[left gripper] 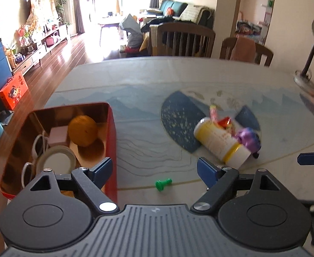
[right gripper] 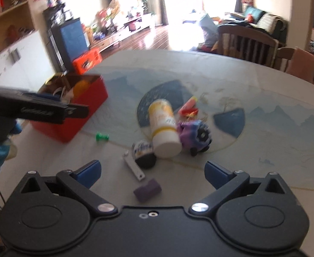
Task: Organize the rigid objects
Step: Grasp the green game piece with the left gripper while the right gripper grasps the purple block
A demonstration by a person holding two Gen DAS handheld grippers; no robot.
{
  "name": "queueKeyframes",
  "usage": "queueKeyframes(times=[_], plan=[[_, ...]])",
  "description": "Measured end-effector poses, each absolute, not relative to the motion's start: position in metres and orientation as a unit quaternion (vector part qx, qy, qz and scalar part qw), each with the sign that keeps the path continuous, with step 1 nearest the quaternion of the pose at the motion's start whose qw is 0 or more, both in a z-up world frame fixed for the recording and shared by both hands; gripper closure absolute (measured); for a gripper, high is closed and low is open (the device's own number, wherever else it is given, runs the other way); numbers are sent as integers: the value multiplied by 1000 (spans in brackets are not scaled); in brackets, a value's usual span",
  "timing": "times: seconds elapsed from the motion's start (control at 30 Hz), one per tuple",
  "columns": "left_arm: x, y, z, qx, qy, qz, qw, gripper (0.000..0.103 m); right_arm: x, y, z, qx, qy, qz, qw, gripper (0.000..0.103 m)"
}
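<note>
We're at a tabletop [left gripper: 157, 81] with a blue mountain print, living room behind. Our red box [left gripper: 112, 141] sits at its left edge, holding an orange ball [left gripper: 83, 130], a pink block [left gripper: 58, 136] and a round lid [left gripper: 57, 160]. Left claw [left gripper: 153, 170] is spread wide with nothing in it, a small green peg [left gripper: 163, 184] just ahead. Right claw [right gripper: 152, 173] is released too, over a purple block [right gripper: 147, 189], a metal strip [right gripper: 133, 167] and a dark egg-shaped thing [right gripper: 143, 154]. The yellow-banded bottle [right gripper: 163, 128] lies on its side, touching a purple toy [right gripper: 194, 135].
</note>
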State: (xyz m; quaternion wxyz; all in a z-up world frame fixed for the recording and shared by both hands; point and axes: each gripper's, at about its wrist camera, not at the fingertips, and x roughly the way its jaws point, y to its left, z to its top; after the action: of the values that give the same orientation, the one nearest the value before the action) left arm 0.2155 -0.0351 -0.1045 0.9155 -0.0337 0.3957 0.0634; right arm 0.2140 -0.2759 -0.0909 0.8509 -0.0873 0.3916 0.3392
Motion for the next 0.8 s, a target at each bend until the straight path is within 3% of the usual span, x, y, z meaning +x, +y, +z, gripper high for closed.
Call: queueKeyframes(times=[0.63,0.8], plan=[[242,-56,-156,-14,441,116,890,18,211,-252,-134,-195,409,427,783,29],[246,-55,-162,-18,453,118,884,42,217,-251,-138,-197,411,433,777,43]])
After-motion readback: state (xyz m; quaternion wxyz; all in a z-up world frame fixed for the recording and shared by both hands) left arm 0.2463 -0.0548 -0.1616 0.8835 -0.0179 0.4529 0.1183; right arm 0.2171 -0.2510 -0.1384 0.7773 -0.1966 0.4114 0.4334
